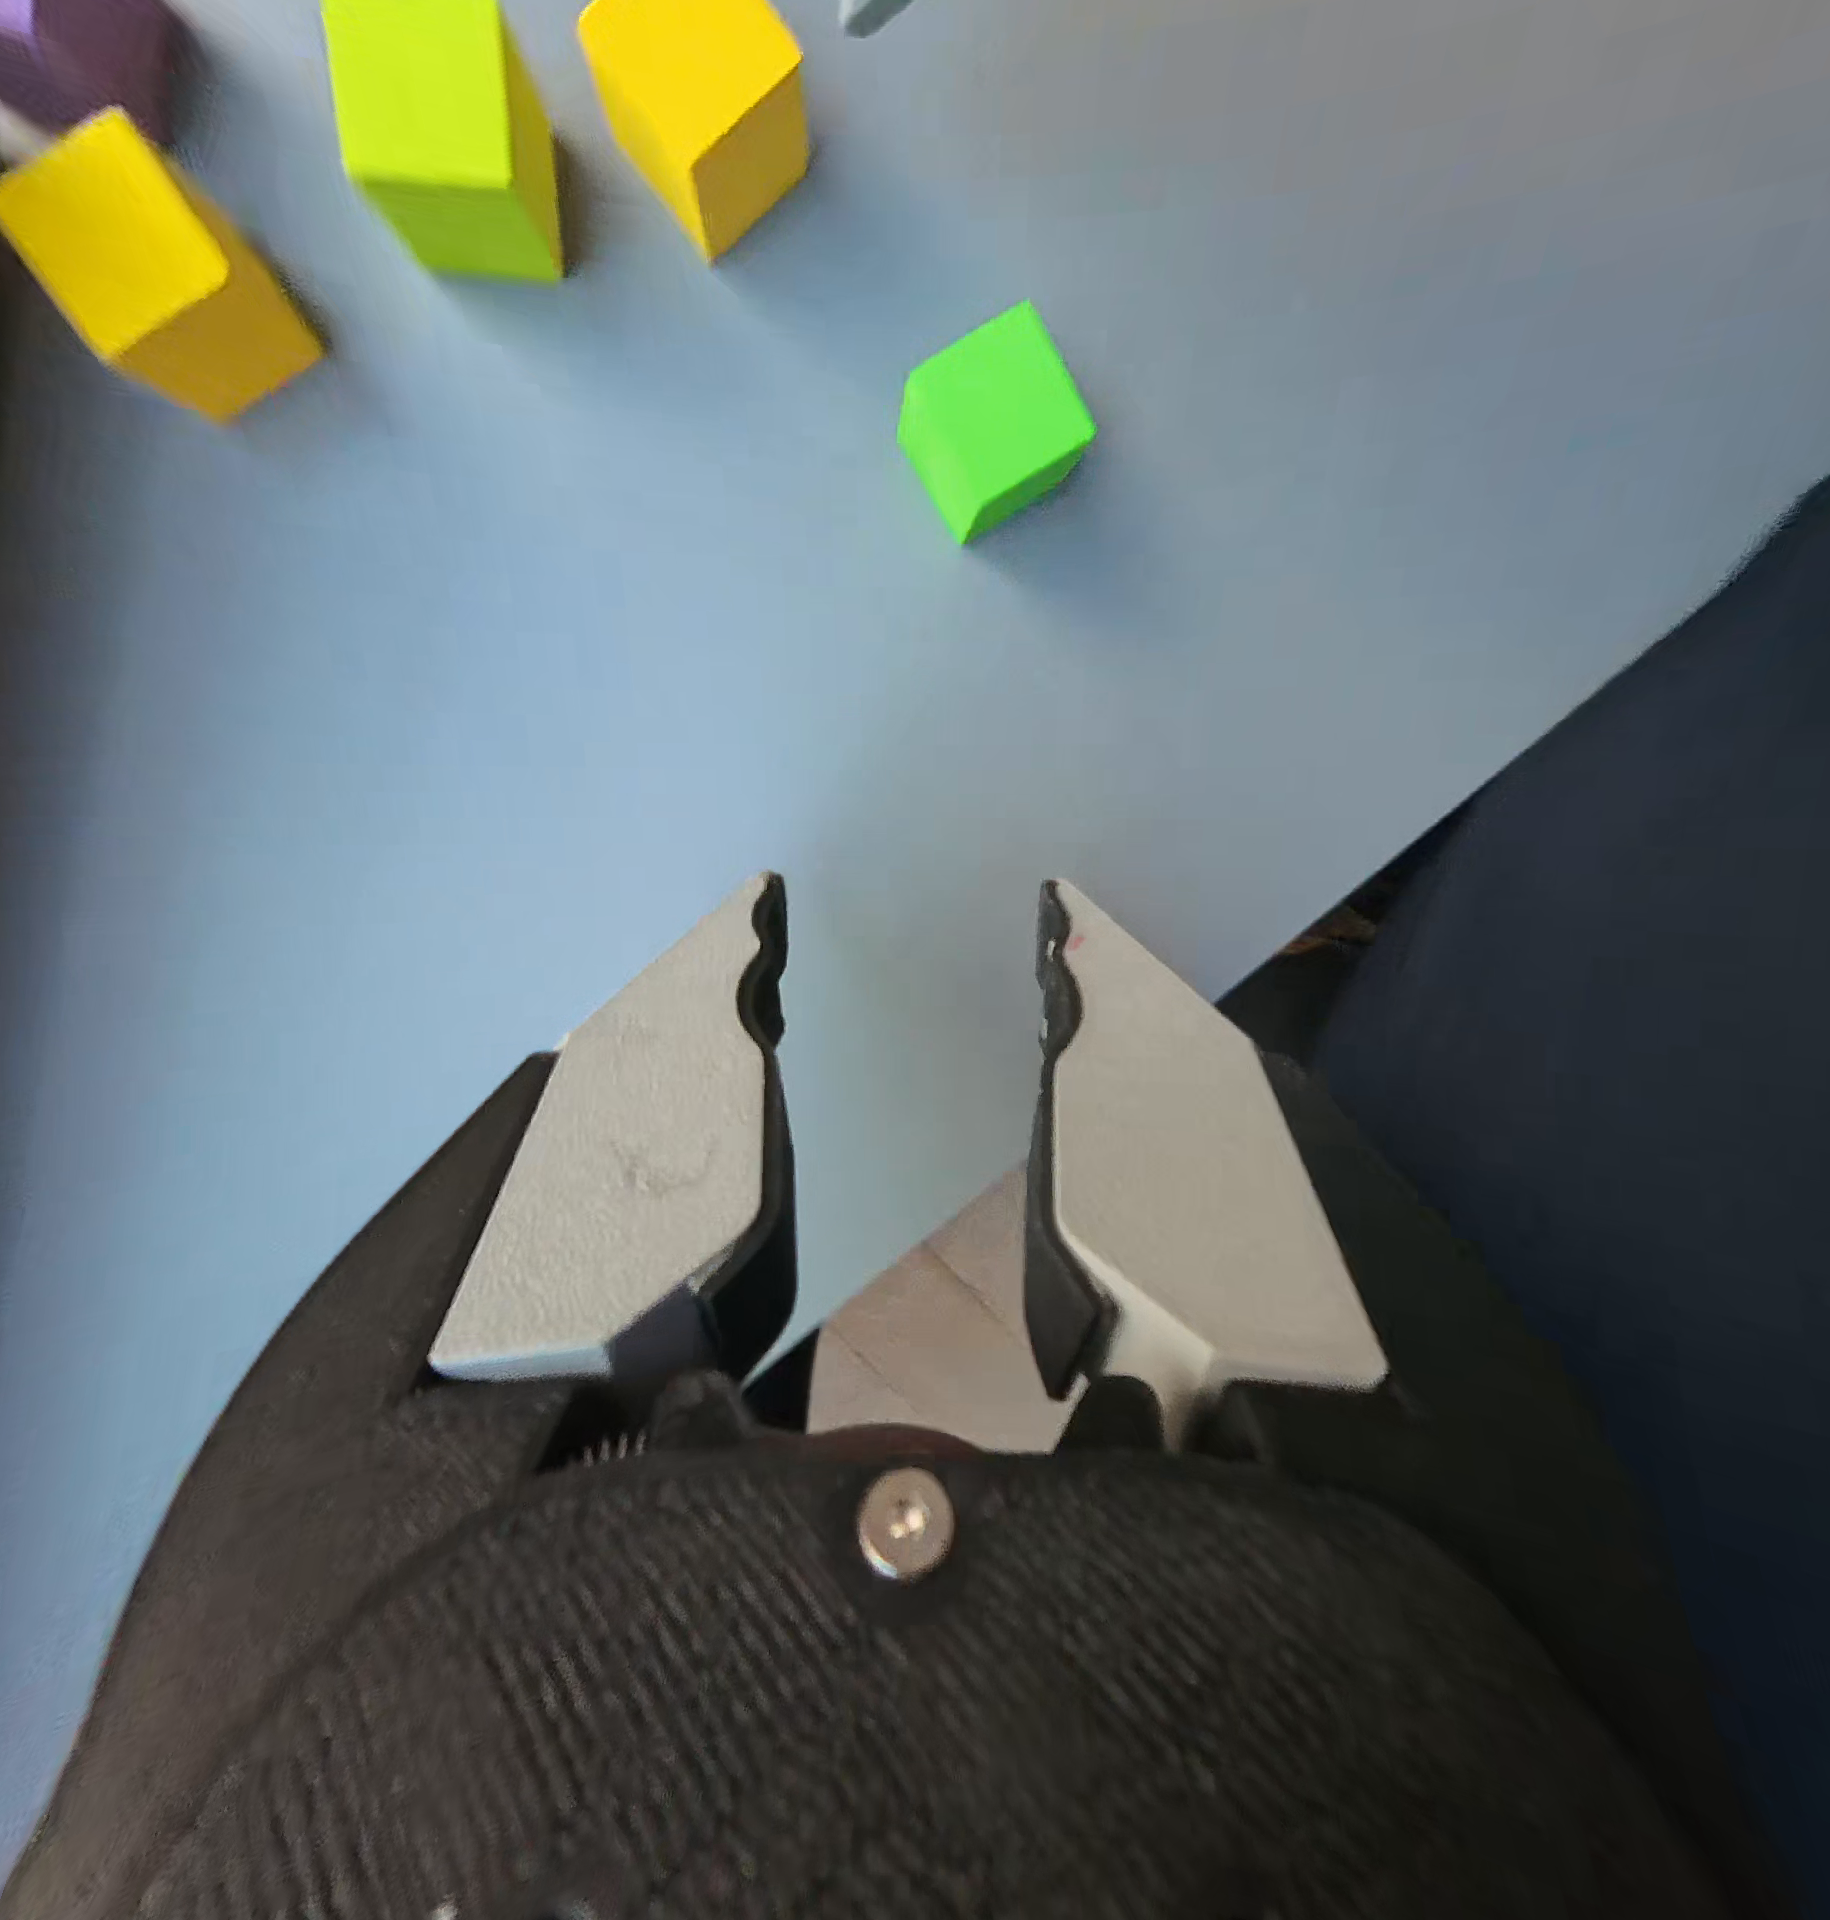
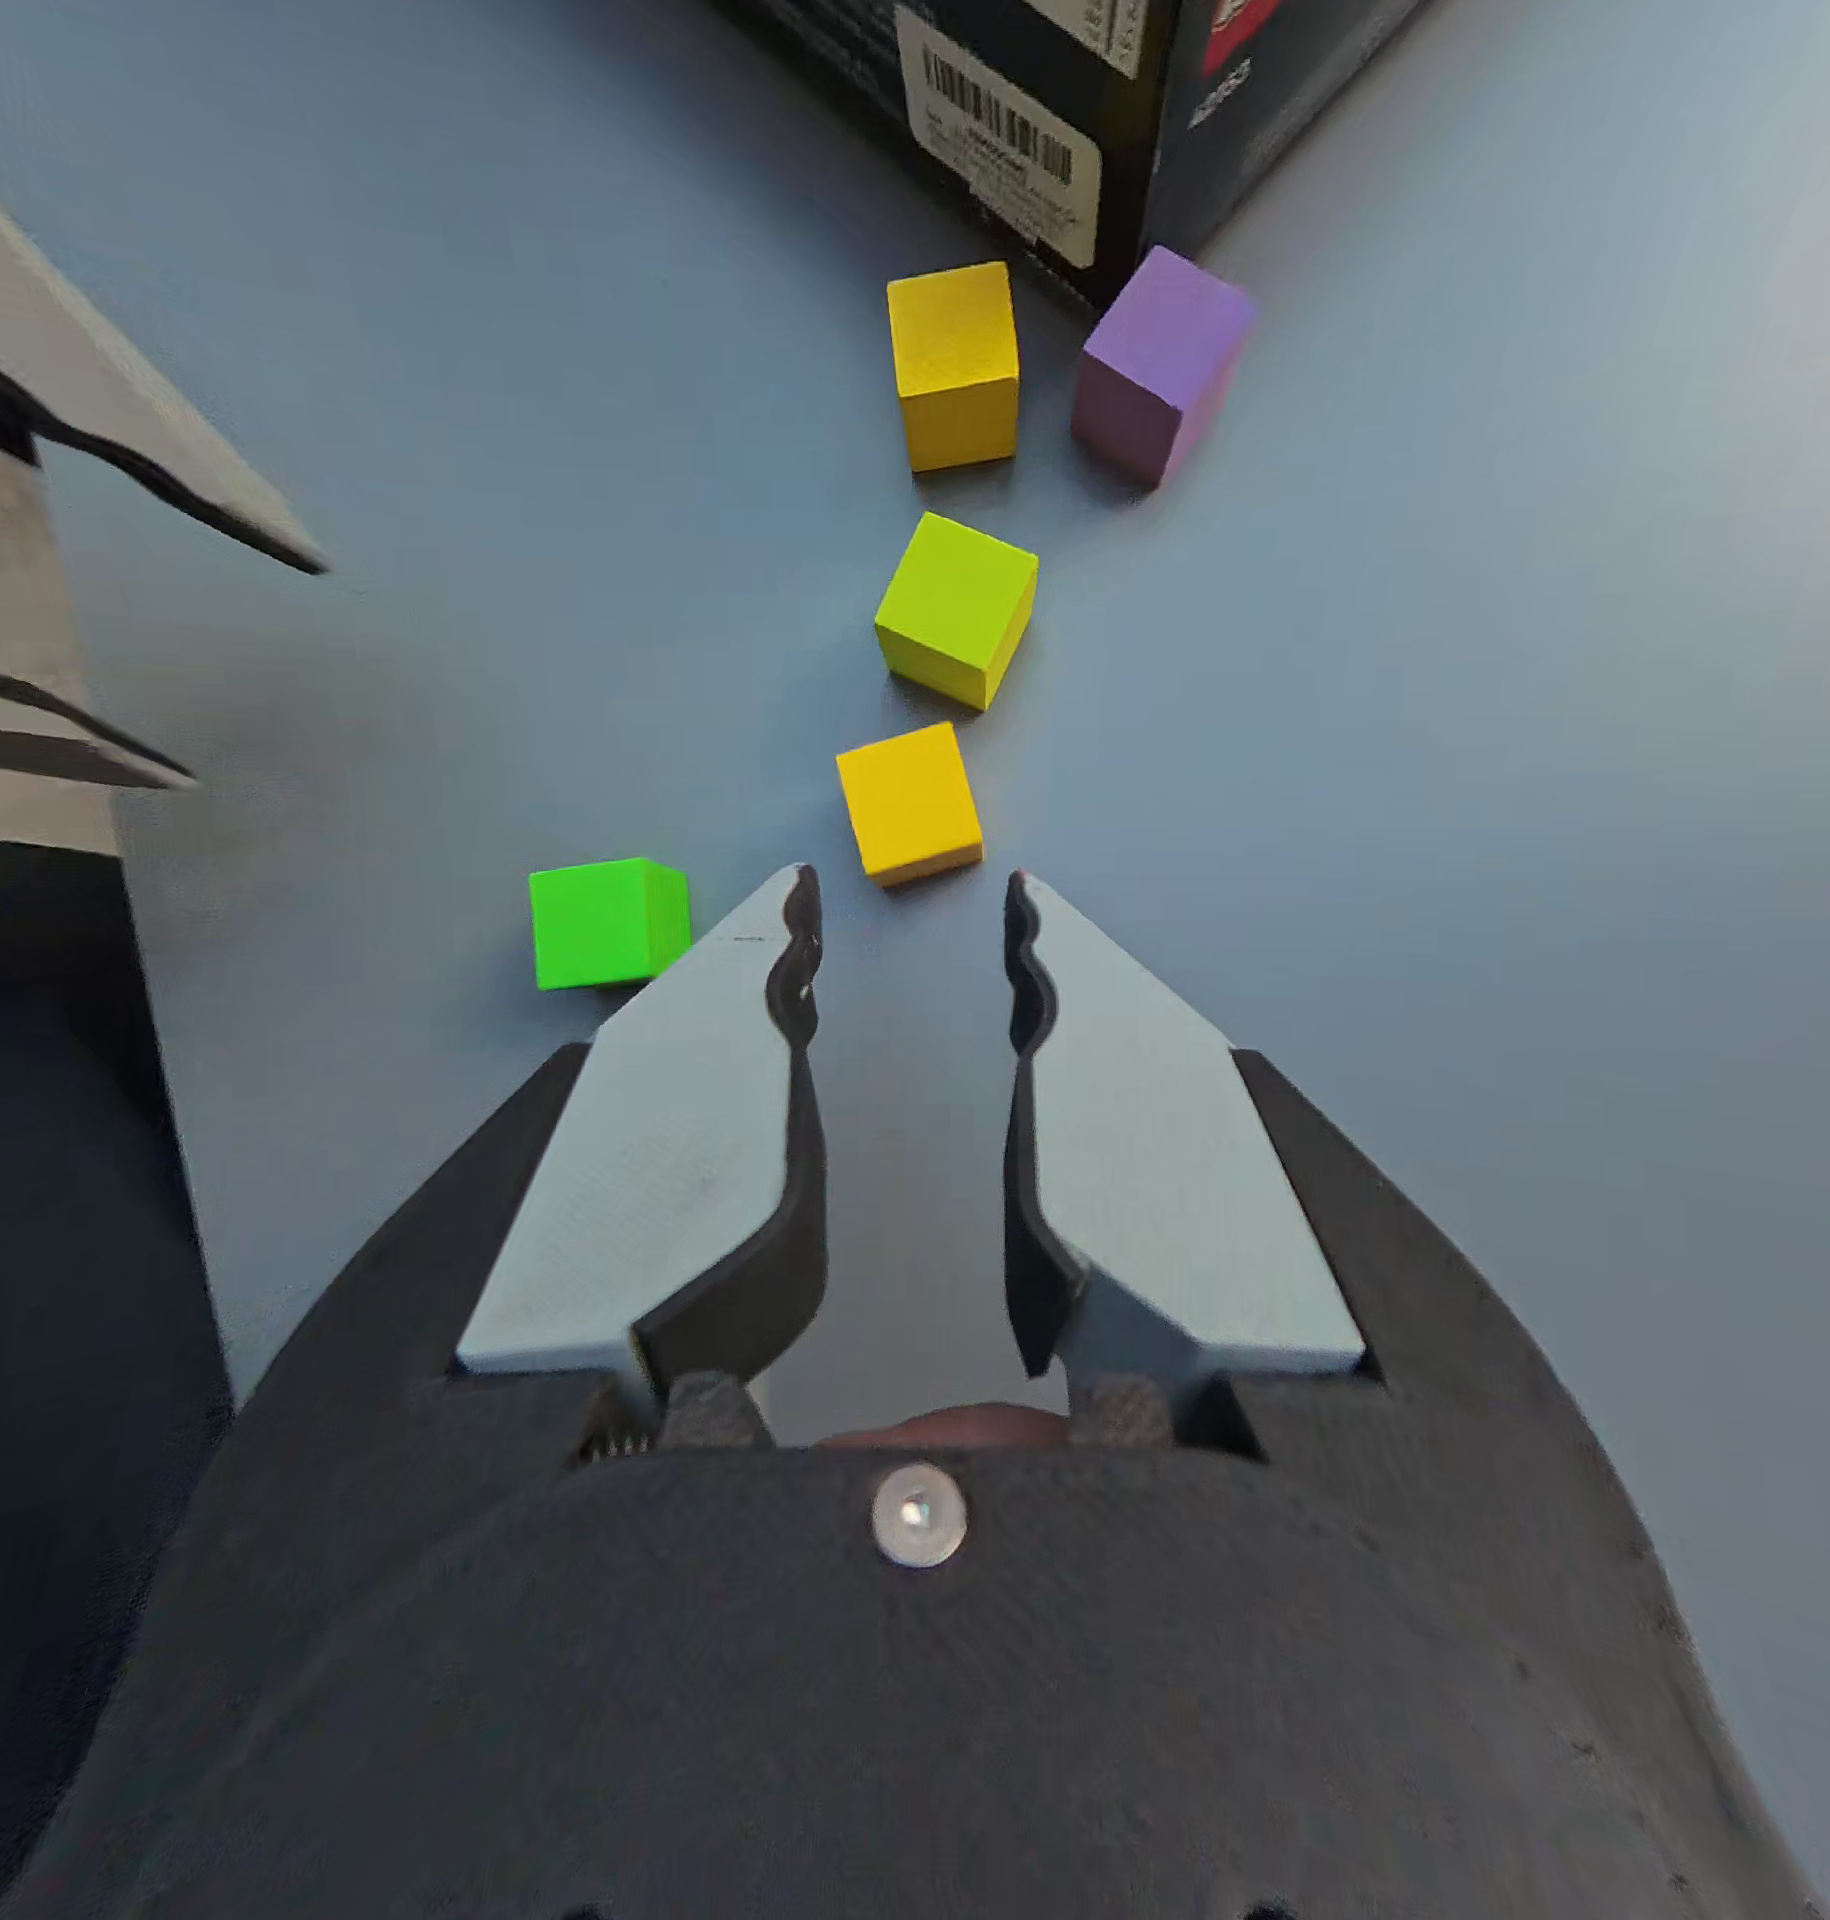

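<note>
**Both grippers bare over a blue table with scattered cubes**

We see the left gripper above bare blue table, fingers apart at a middling gap, nothing between the pads. It sits near the table edge; dark blue fabric fills the lower right of that view. Nearest cube to it is the bright green cube, ahead and a bit right, well apart from the tips. Farther ahead we have a lime-yellow block, a yellow cube just right of it, another yellow cube at far left, and a purple block in the top left corner, blurred.

The right gripper also stands part open with a bare grasp, only table showing between its black wavy pads. A yellow cube lies just ahead of the tips, in line with the gap, not touched. The green cube lies just left of the left finger, its corner hidden behind it; we cannot tell if they touch. Beyond come the lime cube, a second yellow cube and the purple cube, beside a black carton bearing a white barcode sticker. The other gripper's fingers show at that view's left edge, blurred.
</note>
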{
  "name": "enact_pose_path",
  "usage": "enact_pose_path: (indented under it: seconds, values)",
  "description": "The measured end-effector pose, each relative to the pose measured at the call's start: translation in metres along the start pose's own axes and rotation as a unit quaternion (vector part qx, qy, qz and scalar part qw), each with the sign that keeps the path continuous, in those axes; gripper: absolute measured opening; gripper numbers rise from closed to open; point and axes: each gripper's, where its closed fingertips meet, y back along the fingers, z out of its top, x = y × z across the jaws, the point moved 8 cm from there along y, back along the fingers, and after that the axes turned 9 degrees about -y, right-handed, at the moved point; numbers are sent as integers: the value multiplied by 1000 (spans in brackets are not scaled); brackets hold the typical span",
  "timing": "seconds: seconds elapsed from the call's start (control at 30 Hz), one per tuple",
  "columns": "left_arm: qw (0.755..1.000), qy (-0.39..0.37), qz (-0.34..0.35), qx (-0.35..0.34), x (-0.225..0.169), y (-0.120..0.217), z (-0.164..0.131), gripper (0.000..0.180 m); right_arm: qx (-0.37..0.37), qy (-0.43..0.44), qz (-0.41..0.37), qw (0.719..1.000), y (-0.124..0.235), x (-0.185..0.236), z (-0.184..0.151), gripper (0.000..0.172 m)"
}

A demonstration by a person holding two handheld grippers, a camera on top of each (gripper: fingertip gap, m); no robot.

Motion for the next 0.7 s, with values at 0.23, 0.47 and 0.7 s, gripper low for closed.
enact_pose_path:
  seconds: [0.23, 0.47, 0.7]
  values:
    - [996, 83, 2, -14, -7, 11, -46, 43, 59, 68, 0, 996, -37, 5, 12, 25]
    - [997, 71, -11, -26, 8, -1, -47, 40, 30, 51, 17, 998, 9, 44, 9, 25]
    - [999, 21, -12, -43, 41, -10, -10, 40, 57, 50, -3, 997, -7, 66, -12, 25]
